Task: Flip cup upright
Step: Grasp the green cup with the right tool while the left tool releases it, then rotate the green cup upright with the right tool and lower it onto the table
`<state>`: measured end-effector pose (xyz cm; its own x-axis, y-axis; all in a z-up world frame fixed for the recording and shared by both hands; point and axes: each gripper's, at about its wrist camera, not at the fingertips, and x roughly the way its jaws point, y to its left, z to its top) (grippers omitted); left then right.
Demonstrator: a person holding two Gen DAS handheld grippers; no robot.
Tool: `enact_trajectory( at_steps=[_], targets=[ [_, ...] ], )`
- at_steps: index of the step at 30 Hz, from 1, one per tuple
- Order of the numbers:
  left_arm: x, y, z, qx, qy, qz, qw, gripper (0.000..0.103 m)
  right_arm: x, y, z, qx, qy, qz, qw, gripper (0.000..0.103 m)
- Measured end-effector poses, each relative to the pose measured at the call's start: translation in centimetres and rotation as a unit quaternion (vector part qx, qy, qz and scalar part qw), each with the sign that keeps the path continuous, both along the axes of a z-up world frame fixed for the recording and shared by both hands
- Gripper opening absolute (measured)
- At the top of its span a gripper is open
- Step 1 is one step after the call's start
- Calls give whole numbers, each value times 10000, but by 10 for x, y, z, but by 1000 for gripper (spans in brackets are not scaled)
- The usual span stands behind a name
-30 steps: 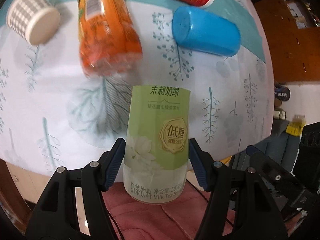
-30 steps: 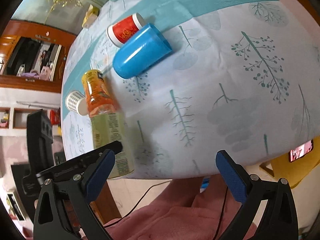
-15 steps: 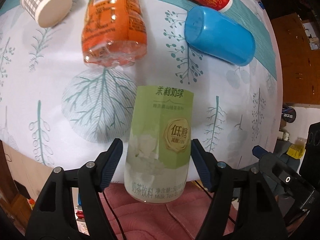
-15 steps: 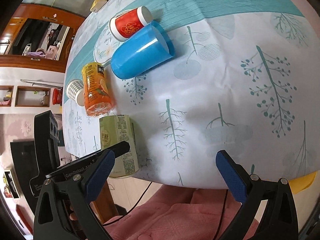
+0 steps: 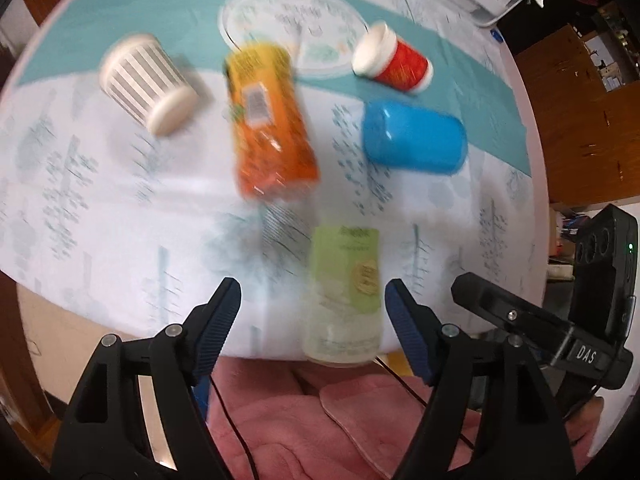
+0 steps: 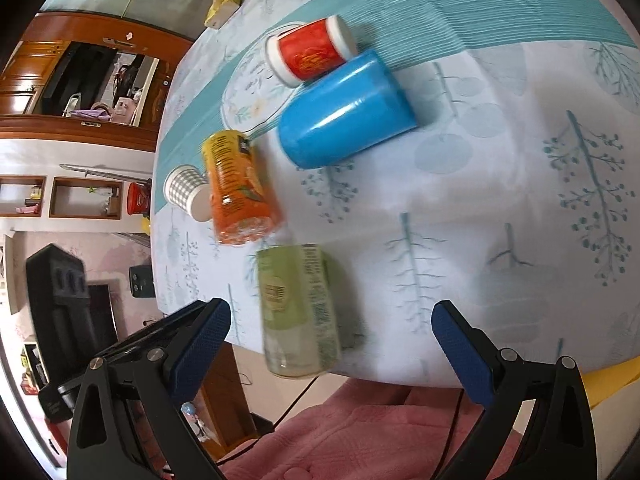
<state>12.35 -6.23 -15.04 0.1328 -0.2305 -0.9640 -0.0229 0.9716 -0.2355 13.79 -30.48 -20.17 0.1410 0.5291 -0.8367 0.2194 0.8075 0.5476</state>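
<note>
White cloth with blue-green trees is spread over the counter (image 5: 100, 220), and a brown wood cupboard is seen far behind it in the right wrist view.

Left tongs (image 5: 313, 285) are held wide open, with nothing touched by the blue pads. Right tongs (image 6: 330, 308) are held wide open too, and nothing is gripped by them. Both are held just off the near edge of the counter, over a pink cloth.

Just past the tips, the green cup (image 5: 344, 292) is found. It seems to be laid on its side, with its long side running from near to far. Its clear end is at the near edge of the counter and looks to hang a little over it. In the left wrist view the cup is seen between the two fingers, closer to the right one. In the right wrist view it is seen between the fingers, closer to the left one. Which tongs are nearer cannot be told. The left view is blurred.

Farther out, an orange bottle (image 5: 272, 128) is laid just beyond the green cup. A blue cup (image 5: 412, 142) is laid on its side to the far right. A red cup (image 5: 394, 64) is laid beyond that, and a checked cup (image 5: 148, 80) at the far left.

For the cup to be stood up, its sides would most likely be pinched across.
</note>
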Motion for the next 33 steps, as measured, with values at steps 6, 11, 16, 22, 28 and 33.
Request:
enact_trajectory(
  at_steps=[6,11,16,22,28,33],
  targets=[
    [1,45,12,205,-458,-81,9987,72,2,38,2,-62,-70,-85,9999,102],
    [2,84,5,161,-425,-147,9989,72,2,69,-13,-239,25,-134,9996,102],
    [3,106,-3,180,-528,-393,9977,72,-2,91,-37,-611,237,-371,9972,98],
    [9,121,-11,381,-522,-856,9942,72,-10,115,-52,-1207,75,-623,9907,85],
    [16,129,-17,524,-457,-1151,9909,72,-16,124,-50,-1378,-277,-863,9863,72],
    [21,133,-13,487,-537,-1274,9892,72,-20,120,-45,-1297,-515,-1080,9843,68]
  ],
)
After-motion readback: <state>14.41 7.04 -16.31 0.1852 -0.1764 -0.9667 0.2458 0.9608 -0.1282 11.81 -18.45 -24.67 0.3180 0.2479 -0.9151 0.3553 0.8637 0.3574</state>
